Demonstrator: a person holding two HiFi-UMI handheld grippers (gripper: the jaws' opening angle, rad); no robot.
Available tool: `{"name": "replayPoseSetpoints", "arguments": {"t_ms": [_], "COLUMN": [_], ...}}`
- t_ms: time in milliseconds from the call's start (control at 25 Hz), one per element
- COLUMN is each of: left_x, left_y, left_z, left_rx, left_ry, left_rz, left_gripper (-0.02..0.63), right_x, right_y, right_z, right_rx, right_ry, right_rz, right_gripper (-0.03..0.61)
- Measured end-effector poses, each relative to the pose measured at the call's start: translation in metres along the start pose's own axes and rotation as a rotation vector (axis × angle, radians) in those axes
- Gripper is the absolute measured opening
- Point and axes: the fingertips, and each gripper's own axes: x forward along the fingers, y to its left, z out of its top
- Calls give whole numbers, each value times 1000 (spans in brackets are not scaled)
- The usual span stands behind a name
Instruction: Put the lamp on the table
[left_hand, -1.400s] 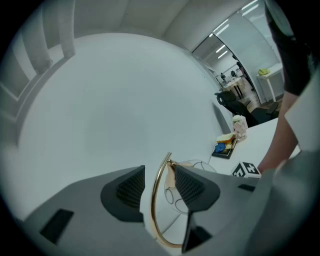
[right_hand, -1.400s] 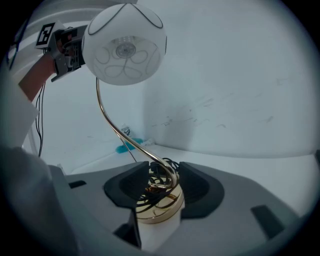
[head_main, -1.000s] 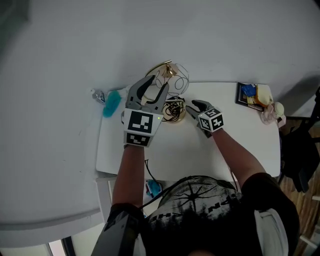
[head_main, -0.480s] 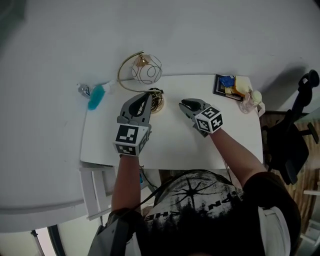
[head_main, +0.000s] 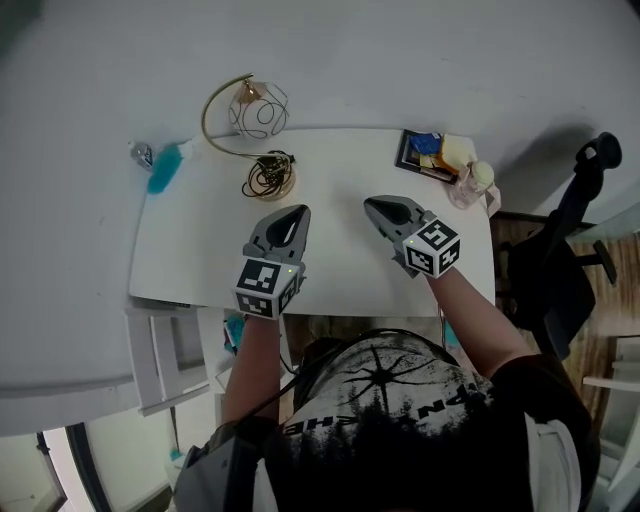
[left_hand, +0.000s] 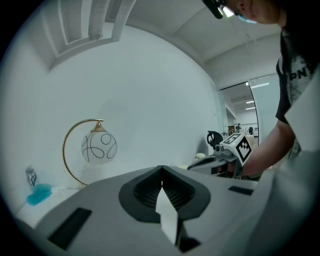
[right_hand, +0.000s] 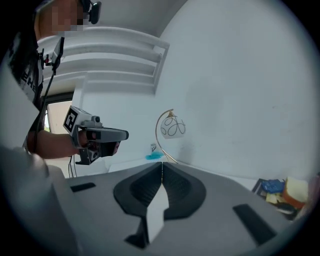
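Status: the lamp (head_main: 258, 112) stands upright at the far left corner of the desk (head_main: 340, 170), close to the wall, and nothing holds it. The placement looks complete, and nothing appears left to do beyond drawing clear.

The left gripper (head_main: 300, 212) and right gripper (head_main: 371, 204) hang over the near half of the desk, well apart from the lamp. Both have just closed, with nothing between the jaws.

Materials: a thin brass-coloured arc carries a round shade marked with looping dark lines. A dark cord (head_main: 268, 178) lies coiled at the foot. The desk is smooth, matt white, with rounded corners.
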Motion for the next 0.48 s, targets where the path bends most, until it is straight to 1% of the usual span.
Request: {"name": "replayPoseSetpoints", "arguments": {"t_ms": [240, 480], "left_x": [7, 12], "left_y": [-37, -59], "left_z": [-21, -33], "left_rx": [-29, -58], "left_ry": [26, 40], "left_rz": [-27, -50], "left_gripper": [17, 17], "right_x": [-38, -62], "right_y": [-2, -5], "right_z": [-14, -16], "right_rx": [7, 2], "right_ry": [11, 4], "right_rz": [-15, -33], "right_gripper": [20, 20]}}
